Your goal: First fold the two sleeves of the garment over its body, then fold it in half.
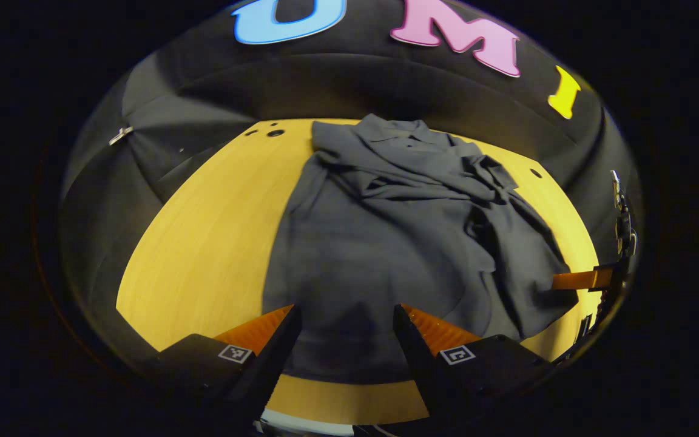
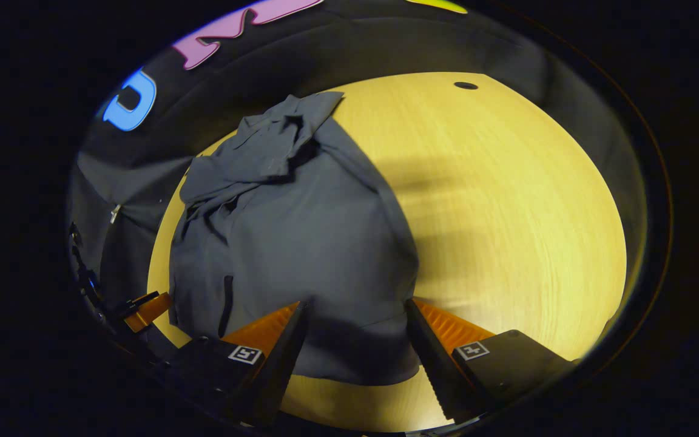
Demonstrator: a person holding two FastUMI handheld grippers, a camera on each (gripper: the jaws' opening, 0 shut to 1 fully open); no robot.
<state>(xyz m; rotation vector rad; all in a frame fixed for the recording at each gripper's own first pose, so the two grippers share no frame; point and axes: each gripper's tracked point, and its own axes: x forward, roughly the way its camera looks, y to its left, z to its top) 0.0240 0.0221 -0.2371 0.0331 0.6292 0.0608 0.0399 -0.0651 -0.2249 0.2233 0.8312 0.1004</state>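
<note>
With both sleeves [image 1: 422, 176] judged folded over the dark shirt [image 1: 386, 255] on the wooden table [image 1: 204, 243], the near hem awaited grasping by the released left gripper [image 1: 343, 340] and right gripper [image 2: 355, 340] for halving.

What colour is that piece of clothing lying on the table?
The garment is plain dark grey, with no pattern; it shows best in the left gripper view.
</note>
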